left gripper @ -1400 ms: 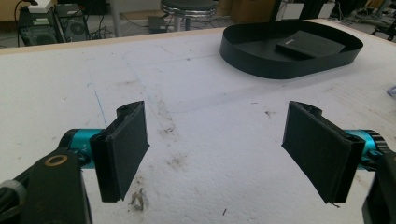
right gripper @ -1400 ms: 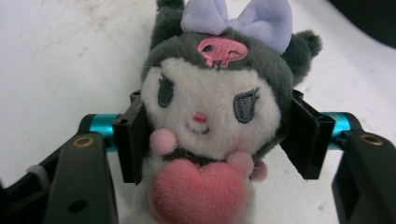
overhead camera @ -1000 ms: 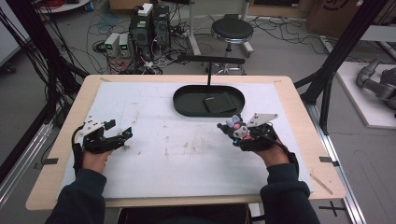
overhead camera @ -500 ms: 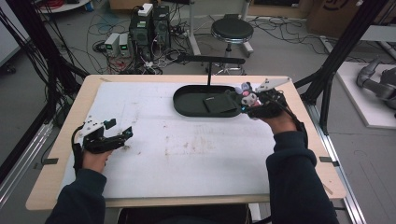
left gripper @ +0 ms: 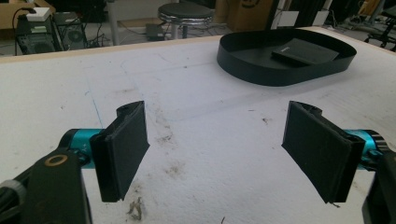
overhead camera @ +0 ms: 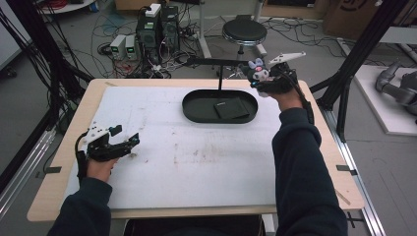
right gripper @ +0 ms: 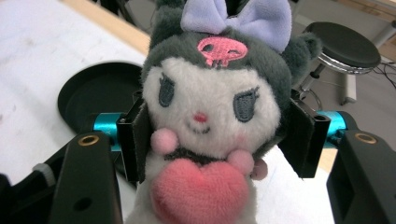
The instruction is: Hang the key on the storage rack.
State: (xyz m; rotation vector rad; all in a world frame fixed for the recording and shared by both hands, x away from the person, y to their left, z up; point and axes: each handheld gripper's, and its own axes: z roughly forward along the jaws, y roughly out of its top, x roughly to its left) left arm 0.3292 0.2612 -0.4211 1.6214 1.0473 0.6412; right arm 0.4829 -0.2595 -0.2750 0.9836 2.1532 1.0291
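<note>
A small plush doll [right gripper: 212, 109] with a dark grey hood, a lilac bow, a white face and a pink heart sits squeezed between my right gripper's [right gripper: 217, 128] two black pads. In the high view that right gripper [overhead camera: 261, 78] holds the plush doll [overhead camera: 256, 71] in the air, just past the right end of the black oval tray [overhead camera: 196, 109]. My left gripper [overhead camera: 132, 141] rests low over the white mat at the near left. In its own view the left gripper [left gripper: 224, 156] is open, with bare mat between its pads.
A flat black card [overhead camera: 231, 108] lies inside the tray, which also appears at the far right as tray [left gripper: 243, 70]. A thin black stand [overhead camera: 220, 63] with a horizontal bar rises behind the tray. A round stool [overhead camera: 244, 32] and electronics boxes [overhead camera: 157, 27] stand on the floor beyond the table.
My right gripper has carried the plush doll from the mat's right middle forward and up, past the tray's right end. The left gripper has stayed put.
</note>
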